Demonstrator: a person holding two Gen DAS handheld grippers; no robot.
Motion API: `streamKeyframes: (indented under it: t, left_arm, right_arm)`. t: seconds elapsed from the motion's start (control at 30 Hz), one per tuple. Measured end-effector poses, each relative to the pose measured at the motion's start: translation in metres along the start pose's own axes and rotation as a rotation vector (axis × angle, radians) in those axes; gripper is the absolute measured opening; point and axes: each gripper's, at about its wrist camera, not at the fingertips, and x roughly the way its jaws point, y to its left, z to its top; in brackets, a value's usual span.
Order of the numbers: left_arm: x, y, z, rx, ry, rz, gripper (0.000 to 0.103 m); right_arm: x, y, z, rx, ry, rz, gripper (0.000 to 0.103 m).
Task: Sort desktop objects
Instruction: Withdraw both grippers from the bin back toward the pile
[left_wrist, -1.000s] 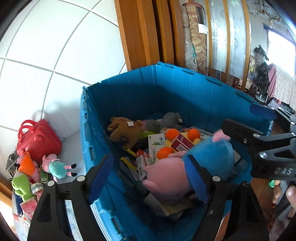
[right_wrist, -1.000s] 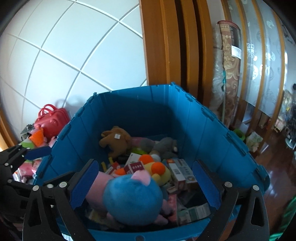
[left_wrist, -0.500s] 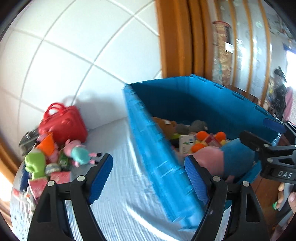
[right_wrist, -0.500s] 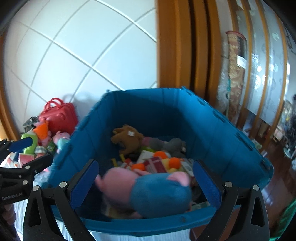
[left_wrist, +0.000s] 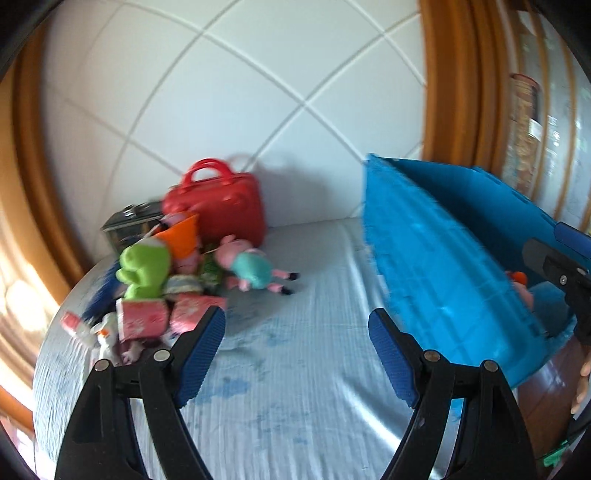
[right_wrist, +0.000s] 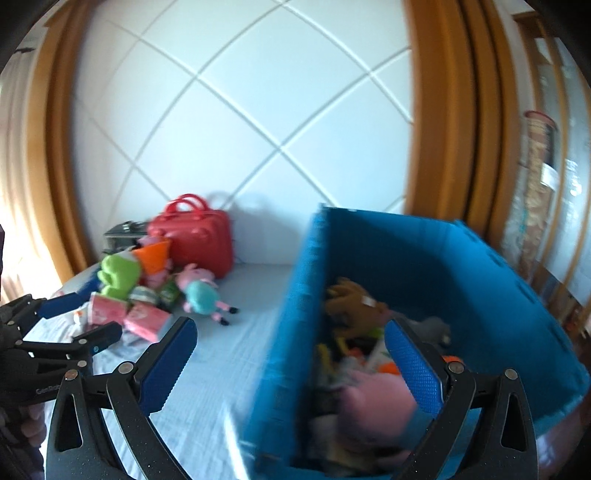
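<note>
Beside the red case, on the sheeted surface: soft toys and small packs heaped, awaiting sorting.

Nearest to the case, pink pig plush lying loose; probably light, squashy, best pinched across the teal body. Right of the case, blue crate already part-filled. Left gripper and right gripper both spread wide, holding nothing.

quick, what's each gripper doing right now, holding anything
left gripper: open, nothing between its fingers, over the bedsheet.
right gripper: open, holding nothing, fingers straddling the near wall of the blue bin.
</note>
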Motion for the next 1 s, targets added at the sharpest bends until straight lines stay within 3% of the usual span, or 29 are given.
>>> streamKeyframes:
  t: [0.33,0.53,1.0]
  left_arm:
    - [0.007,0.115,-0.033,-0.119,0.049,0.120,0.080]
    - [0.022,0.189,-0.055,-0.169,0.104,0.180,0.080]
    - [0.072,0.378,-0.130,-0.267,0.309,0.299,0.080]
  right_arm:
    - [0.035,0.094,0.004,-0.062,0.045,0.122,0.103]
    - [0.062,0.150,0.000,-0.084,0.096,0.152,0.103]
    - [0.162,0.287,-0.025,-0.079,0.286,0.201,0.103]
